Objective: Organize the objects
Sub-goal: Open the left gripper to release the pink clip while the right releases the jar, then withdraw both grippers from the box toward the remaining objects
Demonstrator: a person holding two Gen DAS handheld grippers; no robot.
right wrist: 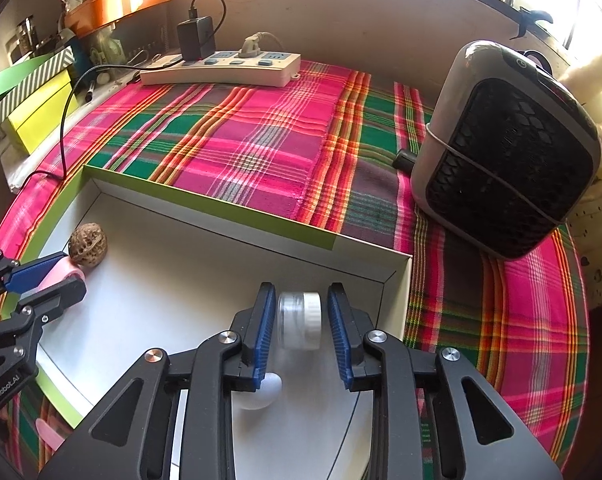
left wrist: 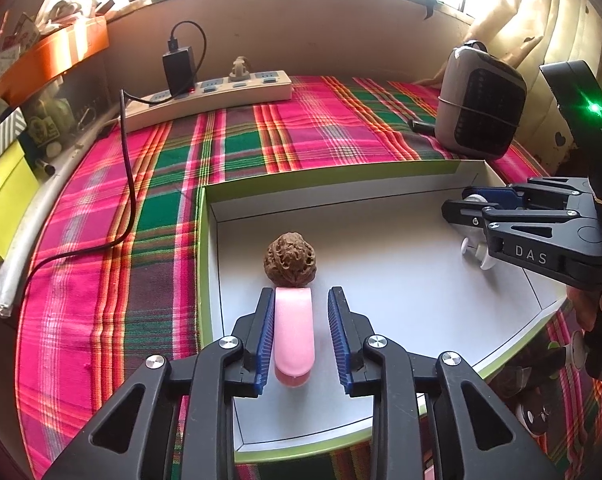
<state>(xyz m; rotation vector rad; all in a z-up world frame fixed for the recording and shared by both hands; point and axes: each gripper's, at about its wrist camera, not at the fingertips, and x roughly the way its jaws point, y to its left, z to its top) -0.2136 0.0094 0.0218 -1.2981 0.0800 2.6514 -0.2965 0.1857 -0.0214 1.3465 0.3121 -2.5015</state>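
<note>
A shallow white box with a green rim (left wrist: 203, 240) (right wrist: 221, 205) lies on the plaid cloth. Inside it, a pink oblong case (left wrist: 293, 332) (right wrist: 63, 270) lies between the blue pads of my left gripper (left wrist: 299, 294) (right wrist: 57, 276). The left pad sits beside the case and a gap shows on the right, so the gripper is open. A carved brown walnut (left wrist: 289, 258) (right wrist: 87, 244) rests just beyond the case. My right gripper (right wrist: 299, 290) (left wrist: 467, 210) stands open around a small clear jar with a white lid (right wrist: 301, 320), with thin gaps on both sides. A white round piece (right wrist: 267, 394) (left wrist: 477, 250) lies beneath it.
A white power strip (left wrist: 221, 92) (right wrist: 221, 66) with a black charger and a trailing black cable (left wrist: 129, 168) sits at the back. A grey and black fan unit (left wrist: 481, 104) (right wrist: 509, 152) stands at the right. Yellow and striped boxes (left wrist: 1, 204) (right wrist: 41, 120) crowd the left edge.
</note>
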